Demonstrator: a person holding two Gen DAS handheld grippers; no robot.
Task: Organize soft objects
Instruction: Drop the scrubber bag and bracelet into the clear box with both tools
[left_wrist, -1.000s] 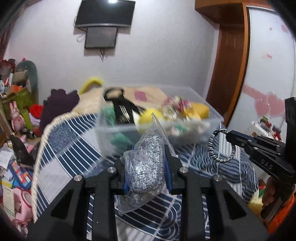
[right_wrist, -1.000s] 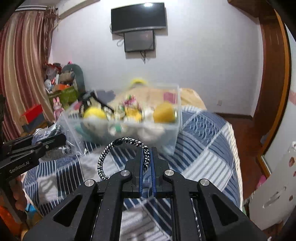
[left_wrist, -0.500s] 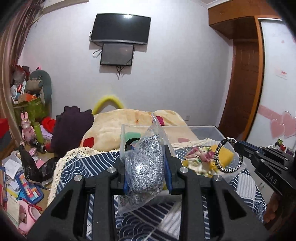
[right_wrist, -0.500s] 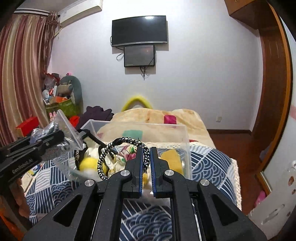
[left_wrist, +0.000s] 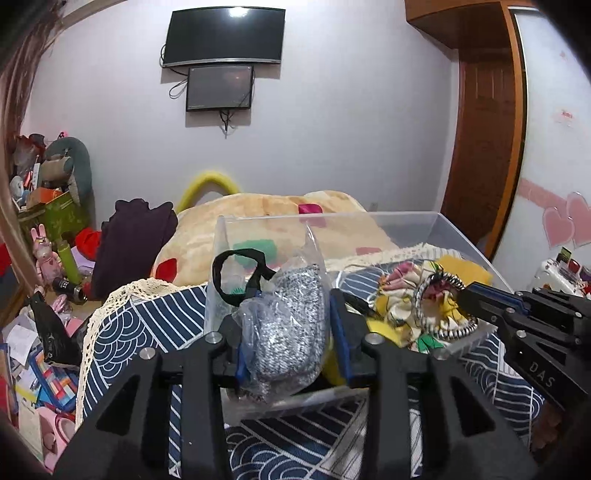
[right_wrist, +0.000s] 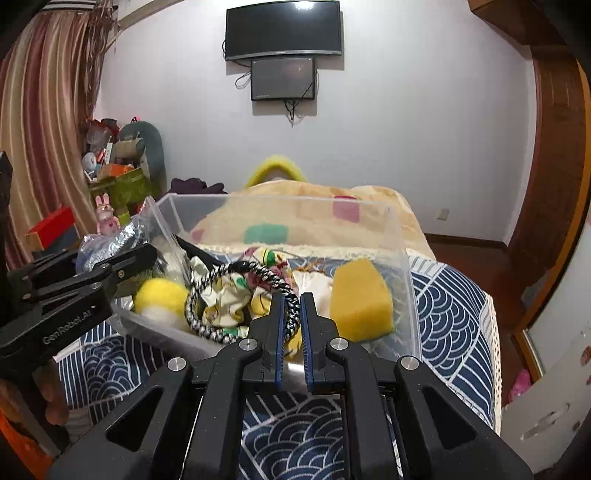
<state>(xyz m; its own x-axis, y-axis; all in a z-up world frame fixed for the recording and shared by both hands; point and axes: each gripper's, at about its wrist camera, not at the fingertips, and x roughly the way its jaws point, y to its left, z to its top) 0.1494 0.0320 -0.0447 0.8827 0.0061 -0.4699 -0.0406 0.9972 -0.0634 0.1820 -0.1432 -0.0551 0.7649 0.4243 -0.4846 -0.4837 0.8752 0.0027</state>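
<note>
My left gripper (left_wrist: 291, 321) is shut on a clear plastic bag of silver-grey knit (left_wrist: 284, 332), held at the near left edge of a clear plastic bin (left_wrist: 406, 218). My right gripper (right_wrist: 291, 310) is shut on a black-and-white braided ring (right_wrist: 229, 295), held over the bin's near side; the ring also shows in the left wrist view (left_wrist: 439, 306). The bin (right_wrist: 399, 236) sits on a blue patterned bed cover (right_wrist: 450, 314) and holds a yellow sponge (right_wrist: 360, 299), a yellow-white pompom (right_wrist: 160, 299), floral fabric (right_wrist: 225, 299) and a black strap (left_wrist: 240, 273).
A beige blanket (left_wrist: 258, 218) lies behind the bin. A dark purple garment (left_wrist: 129, 240) and cluttered toys (left_wrist: 48, 229) are at the left. A wooden door frame (left_wrist: 484, 129) stands at the right. The bed edge drops off to the floor on both sides.
Both grippers have moved forward to the bin and tilted down; the bag and the ring are now over the bin's near rim instead of short of it.
</note>
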